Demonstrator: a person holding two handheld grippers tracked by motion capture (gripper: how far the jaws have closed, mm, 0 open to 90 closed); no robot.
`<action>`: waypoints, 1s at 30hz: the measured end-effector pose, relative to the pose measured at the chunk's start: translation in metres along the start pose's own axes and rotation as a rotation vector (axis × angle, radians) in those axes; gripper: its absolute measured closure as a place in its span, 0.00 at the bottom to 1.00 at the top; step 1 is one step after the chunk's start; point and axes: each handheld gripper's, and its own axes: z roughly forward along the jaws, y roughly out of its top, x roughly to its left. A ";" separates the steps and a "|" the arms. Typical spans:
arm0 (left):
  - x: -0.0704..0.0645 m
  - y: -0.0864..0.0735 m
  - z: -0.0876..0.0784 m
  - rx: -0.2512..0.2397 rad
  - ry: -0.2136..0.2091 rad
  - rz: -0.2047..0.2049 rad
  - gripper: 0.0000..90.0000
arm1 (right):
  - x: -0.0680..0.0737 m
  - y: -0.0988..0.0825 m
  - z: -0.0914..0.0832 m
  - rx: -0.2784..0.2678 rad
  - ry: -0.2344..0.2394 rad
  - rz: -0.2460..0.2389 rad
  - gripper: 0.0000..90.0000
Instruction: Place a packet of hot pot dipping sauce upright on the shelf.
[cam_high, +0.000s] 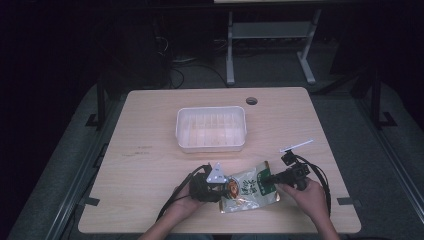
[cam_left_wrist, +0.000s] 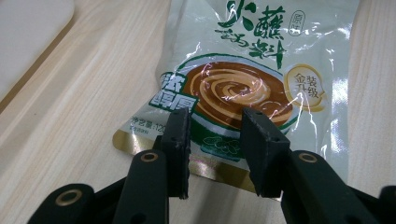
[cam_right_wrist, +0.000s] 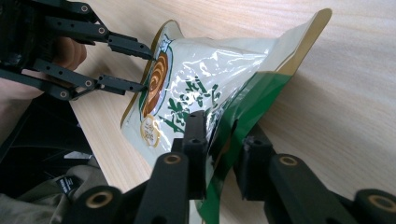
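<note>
A pale green sauce pouch (cam_high: 250, 190) printed with a brown swirl lies near the table's front edge between both hands. My left gripper (cam_high: 226, 189) stands at its left end. In the left gripper view its jaws (cam_left_wrist: 215, 126) are drawn in, with a small gap, over the pouch's (cam_left_wrist: 243, 70) gold bottom seam, and nothing is pinched between the pads. My right gripper (cam_right_wrist: 222, 130) is shut on the green top edge of the pouch (cam_right_wrist: 201, 79) and holds that end off the wood. The left gripper (cam_right_wrist: 144, 70) touches the far end.
An empty white plastic container (cam_high: 211, 129) sits at the table's middle, behind the pouch; its corner (cam_left_wrist: 28, 32) shows in the left gripper view. A thin white strip (cam_high: 297, 145) lies at the right, and a cable hole (cam_high: 251, 100) near the back edge.
</note>
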 end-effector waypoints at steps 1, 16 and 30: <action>0.000 0.000 0.000 0.000 0.002 0.000 0.69 | 0.001 0.001 0.001 0.004 -0.004 -0.001 0.87; 0.002 -0.002 -0.009 -0.005 0.043 -0.008 0.58 | 0.007 0.005 0.000 -0.023 0.014 0.009 0.99; 0.006 -0.013 -0.032 -0.021 0.086 -0.020 0.48 | 0.035 0.020 -0.017 -0.045 0.000 -0.017 0.99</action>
